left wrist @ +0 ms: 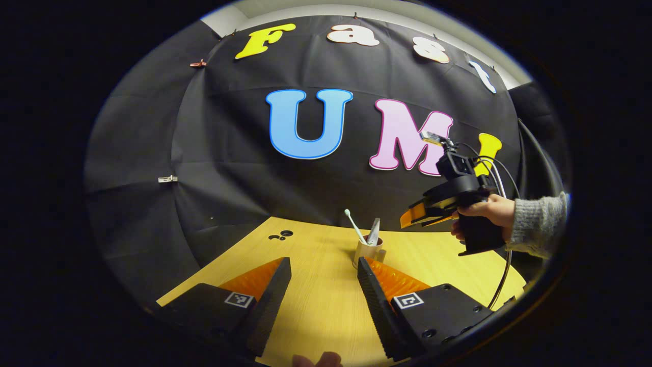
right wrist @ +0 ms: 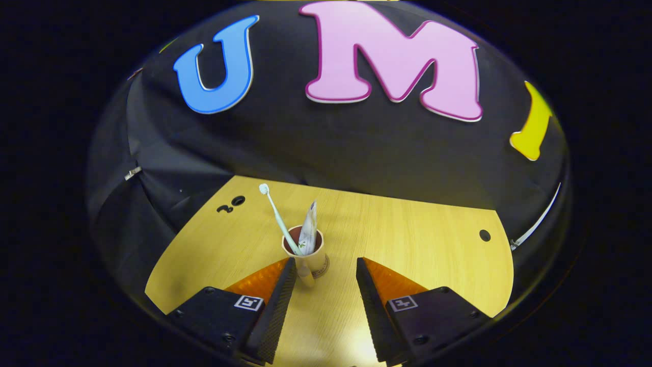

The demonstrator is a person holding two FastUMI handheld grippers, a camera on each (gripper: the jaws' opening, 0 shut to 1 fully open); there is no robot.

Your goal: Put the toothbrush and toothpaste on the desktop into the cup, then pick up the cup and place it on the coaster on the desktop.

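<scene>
Wooden counter (right wrist: 417,244) ahead, and the cup (right wrist: 308,257) stands upright on it with the toothbrush (right wrist: 277,216) and toothpaste (right wrist: 308,232) already inside, both leaning up out of the rim. I can just make out a round coaster (right wrist: 322,270) under the cup's base, so I judge the job nearly done. My right gripper (right wrist: 323,278) has its fingers spread, empty, the cup just ahead toward the left finger. My left gripper (left wrist: 323,278) is also spread and empty, the cup (left wrist: 368,251) farther off beyond its right finger. Right is nearer.
</scene>
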